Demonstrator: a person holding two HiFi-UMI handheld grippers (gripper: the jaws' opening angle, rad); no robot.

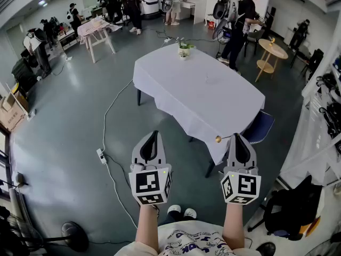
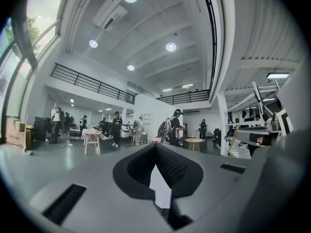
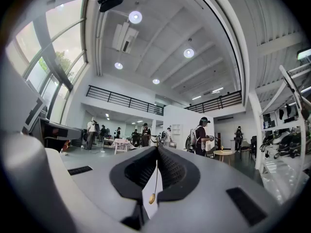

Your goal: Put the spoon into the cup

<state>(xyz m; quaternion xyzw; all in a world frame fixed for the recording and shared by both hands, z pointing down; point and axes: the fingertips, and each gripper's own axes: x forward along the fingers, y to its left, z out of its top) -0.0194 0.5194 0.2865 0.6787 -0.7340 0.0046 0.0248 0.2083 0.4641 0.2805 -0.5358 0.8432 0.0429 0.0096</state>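
Right gripper view: spoon (image 3: 152,197), seemingly, between jaws

The tablecloth (image 1: 197,89) is smooth matt white cloth, the floor (image 1: 64,127) glossy grey, the spoon (image 1: 218,139) shiny golden metal (the right gripper (image 1: 237,136) has a matt grey plastic shell).

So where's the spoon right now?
In the head view it's at the lower right: the spoon is pinched in the right gripper, with its gold end poking out to the left, by the near corner of the white table.
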